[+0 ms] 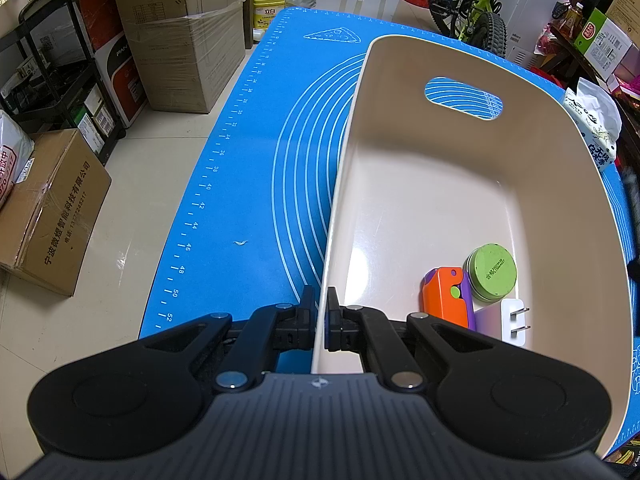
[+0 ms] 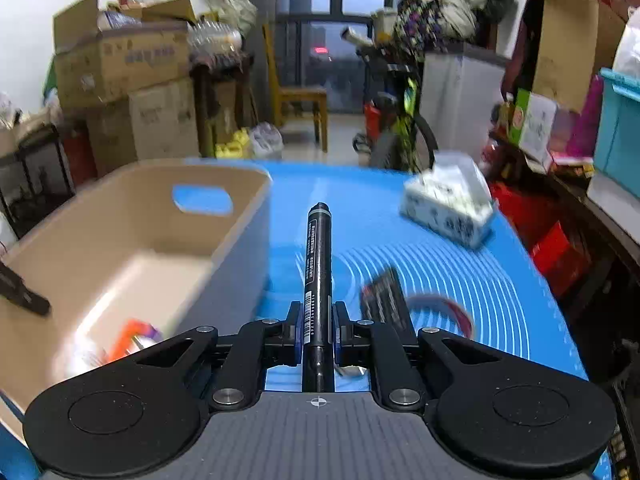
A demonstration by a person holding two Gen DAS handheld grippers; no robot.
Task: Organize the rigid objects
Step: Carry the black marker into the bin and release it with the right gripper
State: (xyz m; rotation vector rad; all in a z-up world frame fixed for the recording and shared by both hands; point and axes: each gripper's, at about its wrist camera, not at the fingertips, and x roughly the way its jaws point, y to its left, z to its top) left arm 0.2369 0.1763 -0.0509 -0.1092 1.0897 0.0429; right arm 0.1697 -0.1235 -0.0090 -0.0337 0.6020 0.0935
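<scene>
A cream plastic bin (image 1: 560, 168) stands on the blue mat (image 1: 248, 160). My left gripper (image 1: 321, 300) is shut on the bin's left rim near its front corner. Inside the bin lie a green round tin (image 1: 492, 270), an orange and purple toy (image 1: 446, 300) and a white plug adapter (image 1: 510, 322). My right gripper (image 2: 317, 316) is shut on a black marker (image 2: 317, 264), which points forward above the mat to the right of the bin (image 2: 160, 208). A dark flat object (image 2: 386, 296) and a pinkish band (image 2: 444, 304) lie blurred on the mat just right of the marker.
A tissue pack (image 2: 448, 204) lies on the mat at the far right, also in the left wrist view (image 1: 592, 120). Cardboard boxes (image 1: 180, 32), a black rack (image 1: 52, 80) and a bicycle (image 1: 472, 4) stand on the floor around the table.
</scene>
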